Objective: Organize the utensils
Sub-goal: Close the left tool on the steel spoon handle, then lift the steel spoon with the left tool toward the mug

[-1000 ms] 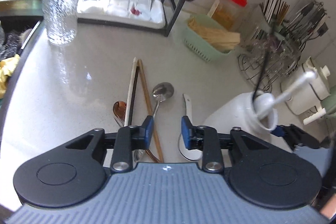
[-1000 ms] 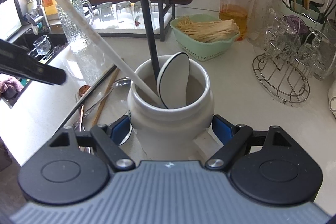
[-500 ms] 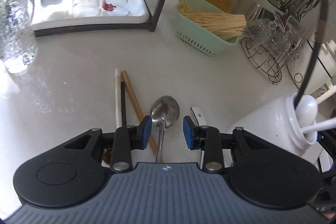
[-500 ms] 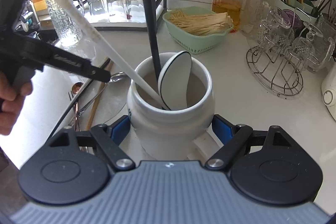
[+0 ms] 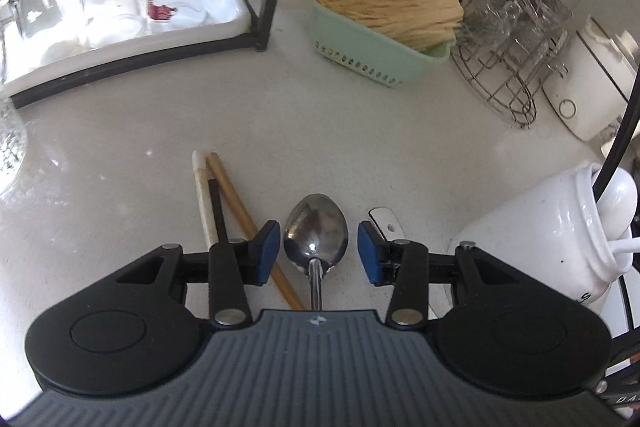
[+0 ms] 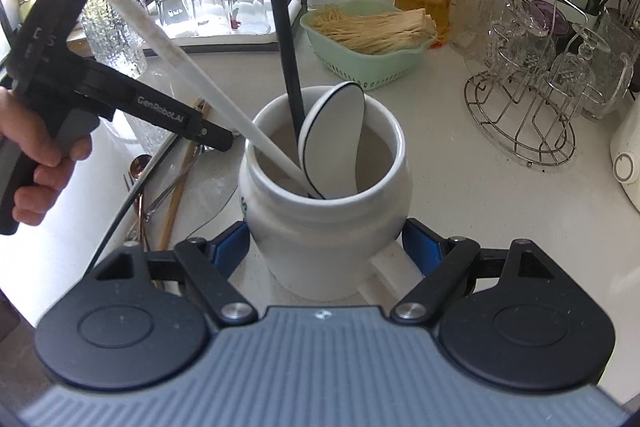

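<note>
A metal spoon lies on the grey counter, its bowl between the fingers of my open left gripper, which hangs low over it. White, black and wooden chopsticks lie just left of the spoon. A white spoon's handle lies to the right. My right gripper is shut on the white ceramic jar, which holds a white chopstick, a black chopstick and a white ceramic spoon. The jar also shows at the right of the left wrist view.
A green basket of sticks stands behind. A rack with upturned glasses on a white tray is at back left. A wire rack with glassware and a white appliance stand at right. A textured glass pitcher stands left.
My left gripper has moved forward and lower, so the metal spoon's bowl now sits between its fingers. The right gripper still holds the jar in place.
</note>
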`<state>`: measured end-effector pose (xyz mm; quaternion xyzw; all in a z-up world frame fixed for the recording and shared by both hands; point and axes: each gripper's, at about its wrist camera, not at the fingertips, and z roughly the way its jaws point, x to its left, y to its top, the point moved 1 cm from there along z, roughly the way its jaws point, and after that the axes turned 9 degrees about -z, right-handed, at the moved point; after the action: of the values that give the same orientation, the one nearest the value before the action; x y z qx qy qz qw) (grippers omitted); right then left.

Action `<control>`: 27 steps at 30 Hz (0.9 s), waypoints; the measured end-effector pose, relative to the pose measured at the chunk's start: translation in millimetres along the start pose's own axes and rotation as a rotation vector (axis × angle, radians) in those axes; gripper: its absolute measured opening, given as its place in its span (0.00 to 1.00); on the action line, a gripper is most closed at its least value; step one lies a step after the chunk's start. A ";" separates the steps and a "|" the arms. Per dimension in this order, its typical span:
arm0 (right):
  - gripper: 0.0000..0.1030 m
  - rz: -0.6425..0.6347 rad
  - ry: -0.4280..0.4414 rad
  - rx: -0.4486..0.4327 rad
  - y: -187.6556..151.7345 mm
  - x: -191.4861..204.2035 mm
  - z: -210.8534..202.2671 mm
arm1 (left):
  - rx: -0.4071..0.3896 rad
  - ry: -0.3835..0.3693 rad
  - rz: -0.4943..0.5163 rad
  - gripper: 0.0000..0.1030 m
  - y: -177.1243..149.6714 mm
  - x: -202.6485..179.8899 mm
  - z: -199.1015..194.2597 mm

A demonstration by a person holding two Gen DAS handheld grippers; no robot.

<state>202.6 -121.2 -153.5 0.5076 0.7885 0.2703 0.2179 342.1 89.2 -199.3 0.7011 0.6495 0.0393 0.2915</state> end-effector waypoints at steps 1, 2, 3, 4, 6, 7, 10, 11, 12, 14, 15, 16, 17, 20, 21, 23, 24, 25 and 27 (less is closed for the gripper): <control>0.83 0.006 0.004 0.002 0.3 -0.9 0.4 | 0.006 -0.005 0.003 0.47 1.0 -0.1 2.6; 0.83 0.011 0.008 0.004 0.5 -1.5 0.8 | 0.007 -0.007 0.002 0.47 0.9 0.6 3.6; 0.83 0.014 0.010 0.006 0.8 -2.1 1.1 | 0.010 -0.005 -0.001 0.47 1.7 1.2 5.2; 0.83 0.016 0.012 0.007 1.1 -2.6 1.3 | 0.006 -0.006 -0.005 0.47 2.3 1.7 6.0; 0.83 0.022 0.014 0.011 1.4 -3.0 1.6 | 0.011 -0.008 -0.006 0.47 4.1 1.8 8.1; 0.83 0.027 0.016 0.012 1.7 -3.4 1.7 | 0.015 -0.007 -0.001 0.47 5.1 1.2 9.3; 0.84 0.039 0.019 0.007 1.5 -4.3 1.6 | 0.032 0.004 0.013 0.47 6.6 -1.4 10.3; 0.84 0.045 0.022 0.003 1.0 -4.8 1.6 | 0.038 0.005 0.012 0.47 7.1 -1.8 10.3; 0.84 0.055 0.024 0.002 1.0 -5.7 2.0 | 0.044 0.007 0.010 0.47 7.4 -2.3 10.5; 0.84 0.077 0.031 0.001 1.0 -8.2 3.2 | 0.045 0.014 0.006 0.46 7.3 -3.0 10.7; 0.85 0.084 0.033 0.001 1.2 -8.6 3.8 | 0.039 0.019 -0.003 0.45 6.7 -2.5 10.5; 0.85 0.087 0.033 0.001 1.6 -8.5 4.3 | 0.034 0.022 -0.006 0.44 5.9 -2.7 10.2; 0.85 0.088 0.032 0.001 2.3 -8.2 5.0 | 0.029 0.031 0.000 0.41 5.4 -3.6 10.3; 0.85 0.091 0.026 0.003 3.1 -7.6 5.7 | 0.018 0.035 -0.011 0.41 4.5 -1.9 9.3; 0.85 0.092 0.026 0.004 3.4 -7.6 5.8 | 0.017 0.035 -0.013 0.40 4.3 -1.7 8.9; 0.85 0.095 0.027 0.006 4.1 -8.2 5.5 | 0.016 0.040 -0.018 0.40 4.1 -1.2 8.1; 0.85 0.096 0.027 0.005 4.4 -8.3 5.2 | 0.014 0.040 -0.023 0.40 3.6 -0.9 7.2; 0.85 0.096 0.025 0.003 4.6 -8.3 4.7 | 0.011 0.039 -0.027 0.40 3.0 -1.0 5.8; 0.85 0.090 0.020 -0.006 4.5 -7.5 2.7 | 0.000 0.034 -0.032 0.40 1.6 -1.4 1.3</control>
<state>210.3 -126.0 -152.1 0.5390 0.7664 0.2872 0.1990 343.8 87.4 -199.2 0.6897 0.6657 0.0466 0.2811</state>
